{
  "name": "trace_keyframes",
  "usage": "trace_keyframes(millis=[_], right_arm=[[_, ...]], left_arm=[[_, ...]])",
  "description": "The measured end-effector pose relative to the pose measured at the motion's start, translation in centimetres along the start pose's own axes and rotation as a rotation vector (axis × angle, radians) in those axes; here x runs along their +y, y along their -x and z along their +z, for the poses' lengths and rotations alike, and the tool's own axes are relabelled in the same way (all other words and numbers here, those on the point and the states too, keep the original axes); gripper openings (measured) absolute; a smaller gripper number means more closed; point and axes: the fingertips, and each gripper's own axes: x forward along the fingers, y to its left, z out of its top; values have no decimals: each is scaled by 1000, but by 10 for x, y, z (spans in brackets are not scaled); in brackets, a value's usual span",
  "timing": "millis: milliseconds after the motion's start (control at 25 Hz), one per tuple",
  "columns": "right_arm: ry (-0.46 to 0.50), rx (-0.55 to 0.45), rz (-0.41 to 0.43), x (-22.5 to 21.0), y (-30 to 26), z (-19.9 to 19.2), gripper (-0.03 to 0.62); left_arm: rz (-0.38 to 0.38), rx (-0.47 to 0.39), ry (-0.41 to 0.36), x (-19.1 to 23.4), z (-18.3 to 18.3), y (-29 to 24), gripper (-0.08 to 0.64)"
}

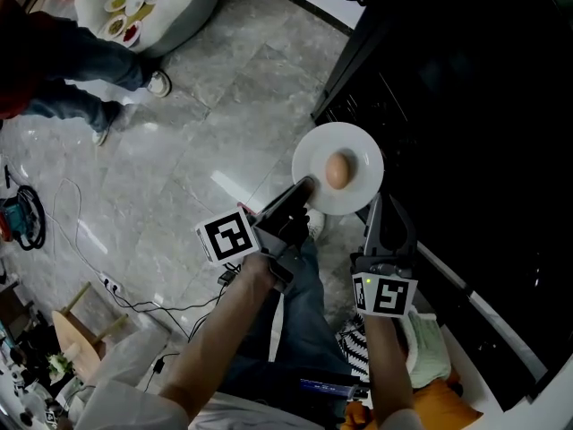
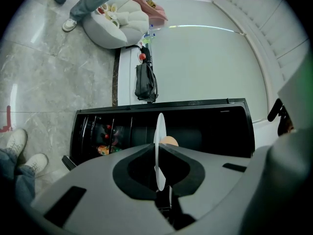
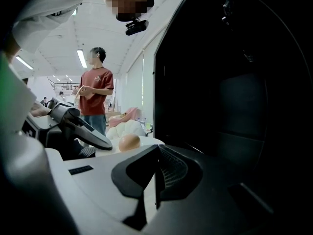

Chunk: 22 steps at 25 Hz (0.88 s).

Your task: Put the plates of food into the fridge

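Observation:
A white plate (image 1: 358,146) carries a tan egg-shaped food (image 1: 337,170) over the marble floor, just in front of the black fridge (image 1: 466,133). My left gripper (image 1: 307,186) is shut on the plate's near-left rim. In the left gripper view the plate (image 2: 159,146) stands edge-on between the jaws of the left gripper (image 2: 160,180), with the food (image 2: 169,141) behind it. My right gripper (image 1: 376,206) sits at the plate's near-right edge, jaws together and holding nothing. In the right gripper view that gripper (image 3: 156,180) faces the fridge's dark front (image 3: 230,92), with the food (image 3: 129,142) to its left.
A person in jeans (image 1: 81,70) stands at upper left beside a white cushioned seat (image 1: 179,12) holding small bowls. Cables (image 1: 134,303) trail over the floor at lower left. A person in a red shirt (image 3: 96,97) stands further off. Bottles (image 2: 100,141) show inside the fridge.

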Motion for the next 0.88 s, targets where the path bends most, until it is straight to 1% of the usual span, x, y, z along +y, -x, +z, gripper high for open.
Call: trace_keyframes(millis=[200, 400, 520, 720, 880], right_arm=[[-7, 13, -6, -2, -3, -4, 9], [-21, 18, -26, -7, -7, -7, 9], [-31, 25, -32, -10, -9, -8, 9], [-33, 33, -35, -12, -9, -9, 9], [-32, 42, -31, -11, -13, -13, 9]], left_arm=[[-25, 3, 37, 1, 7, -16, 17], [-38, 3, 4, -5, 16, -30, 17], [-43, 6, 16, -9, 19, -39, 17], [-60, 41, -18, -16, 19, -55, 17], [-52, 54, 14, -15, 19, -69, 18]])
